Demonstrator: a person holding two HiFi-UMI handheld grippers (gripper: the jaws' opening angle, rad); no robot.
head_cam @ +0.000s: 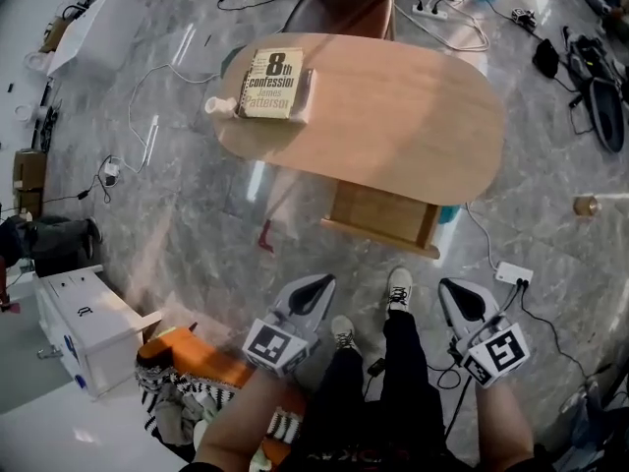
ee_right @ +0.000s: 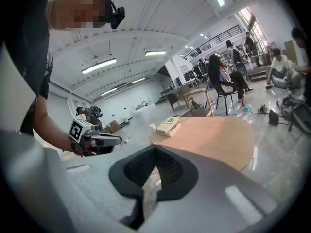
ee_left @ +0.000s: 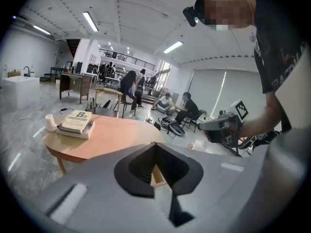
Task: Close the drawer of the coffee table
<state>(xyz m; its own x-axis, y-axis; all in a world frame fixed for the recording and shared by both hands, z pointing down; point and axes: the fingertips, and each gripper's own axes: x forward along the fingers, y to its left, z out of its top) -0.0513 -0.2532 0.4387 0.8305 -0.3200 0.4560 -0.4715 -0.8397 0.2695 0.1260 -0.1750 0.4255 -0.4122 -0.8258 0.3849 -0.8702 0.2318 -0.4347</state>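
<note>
An oval wooden coffee table (head_cam: 393,106) stands on the marble floor. Its drawer (head_cam: 381,218) juts open from the near side, towards me. A book (head_cam: 273,83) and a small white cup (head_cam: 218,106) lie on the tabletop's left end. Both grippers hang short of the table, apart from the drawer. My left gripper (head_cam: 316,283) is shut and empty, below and left of the drawer. My right gripper (head_cam: 456,291) is shut and empty too, below and right of it. The left gripper view shows the table (ee_left: 114,137) ahead and the book (ee_left: 76,122).
My shoes (head_cam: 397,288) stand between the grippers. A white power strip (head_cam: 513,273) and cables lie at the right. At the lower left are a white cabinet (head_cam: 84,327) and an orange heap (head_cam: 187,354). A dark chair (head_cam: 339,13) stands behind the table.
</note>
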